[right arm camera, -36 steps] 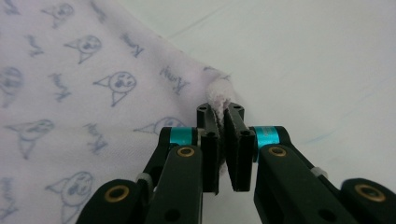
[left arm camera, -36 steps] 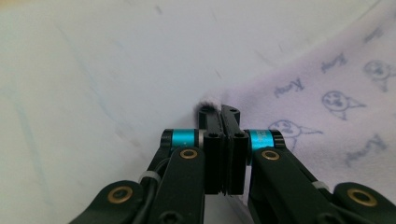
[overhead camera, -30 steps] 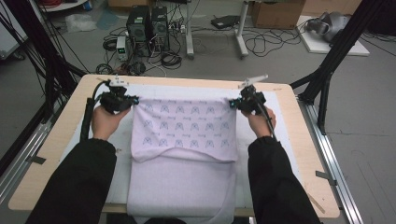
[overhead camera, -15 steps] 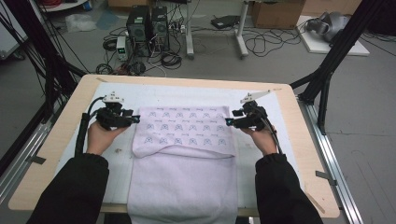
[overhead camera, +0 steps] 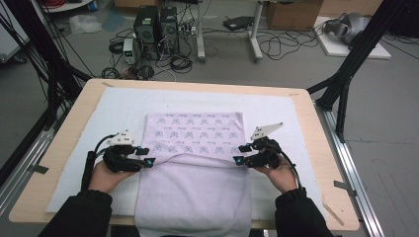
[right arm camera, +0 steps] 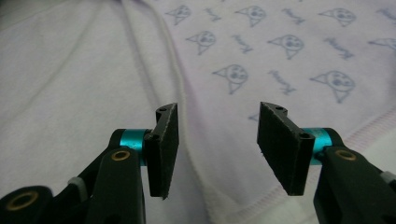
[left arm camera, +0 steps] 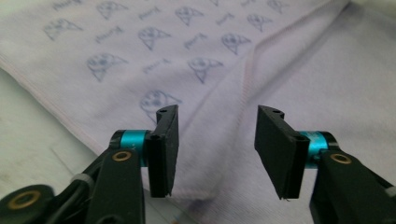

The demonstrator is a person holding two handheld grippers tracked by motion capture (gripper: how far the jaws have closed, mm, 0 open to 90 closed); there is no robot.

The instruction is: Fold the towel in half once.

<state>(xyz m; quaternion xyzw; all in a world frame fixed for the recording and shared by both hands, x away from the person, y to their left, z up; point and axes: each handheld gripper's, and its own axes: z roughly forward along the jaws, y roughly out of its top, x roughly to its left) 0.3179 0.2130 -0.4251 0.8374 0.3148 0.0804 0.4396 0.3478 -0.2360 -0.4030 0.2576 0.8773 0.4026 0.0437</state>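
lilac towel folded edge, grippers apart

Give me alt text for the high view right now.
A person's two open grippers, left gripper and right gripper, sit at either end of a fold across a lilac patterned towel on a white mat covering a wooden table; the towel's near part overhangs the table edge.

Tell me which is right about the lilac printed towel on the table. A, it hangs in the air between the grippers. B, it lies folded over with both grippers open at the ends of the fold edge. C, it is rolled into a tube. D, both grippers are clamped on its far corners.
B: the towel lies flat, folded, and the left gripper and right gripper stand open with nothing pinched.
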